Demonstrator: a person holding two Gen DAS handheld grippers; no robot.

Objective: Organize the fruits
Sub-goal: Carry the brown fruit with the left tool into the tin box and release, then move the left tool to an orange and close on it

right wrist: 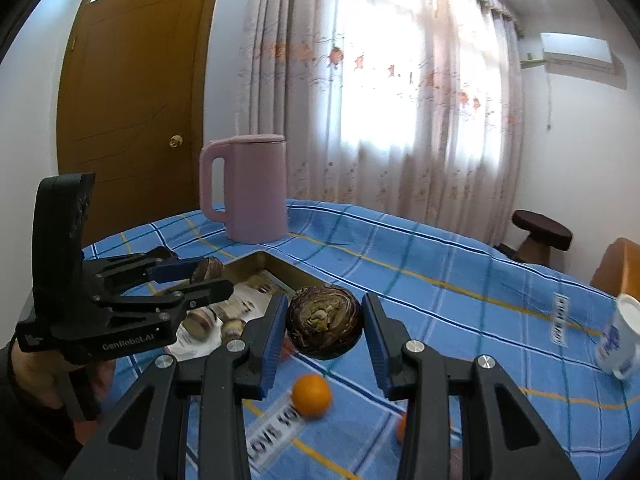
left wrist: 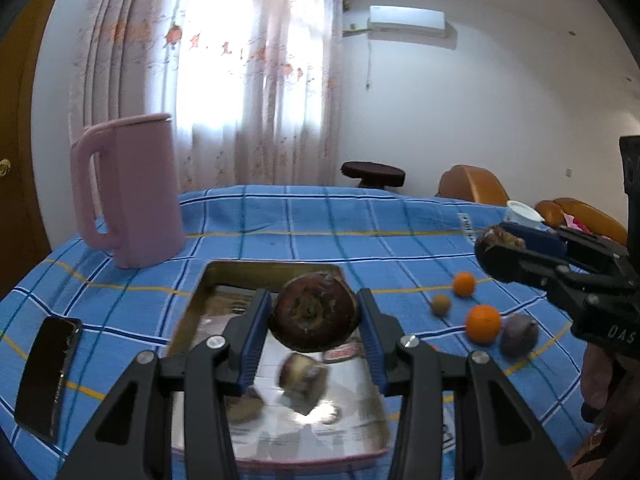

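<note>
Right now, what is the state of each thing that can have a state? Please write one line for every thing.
left gripper: shut on a dark round fruit, held over the tray
right gripper: shut on another dark fruit, held above the cloth
metal tray: open, some fruit pieces inside
pink kettle: upright, lid on
white mug: tilted in this view
phone: flat, screen dark

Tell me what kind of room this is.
Probably a home living or dining room: a blue plaid tablecloth on the table, sheer floral curtains over a bright window, and a white wall-mounted air conditioner.
</note>
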